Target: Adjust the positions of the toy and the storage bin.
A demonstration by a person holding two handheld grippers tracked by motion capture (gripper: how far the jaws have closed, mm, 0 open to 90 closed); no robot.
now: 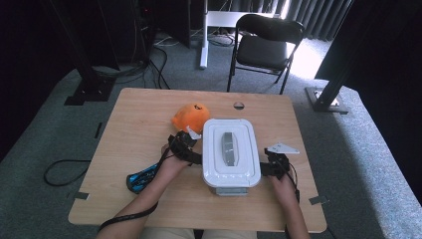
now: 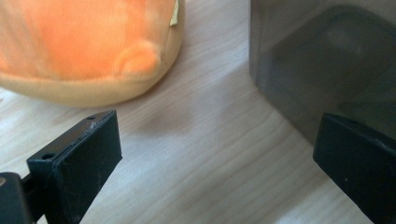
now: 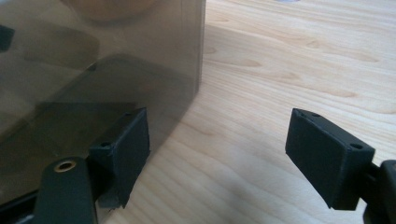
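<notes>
Glossy plastic box, plush toy

Wooden table w/ light top on grey-green carpet. Black folding chair behind it, next to a white post. Black frame legs left & right, dark curtains at back (bright daylight patch by chair). Loose cable on floor, left.
</notes>
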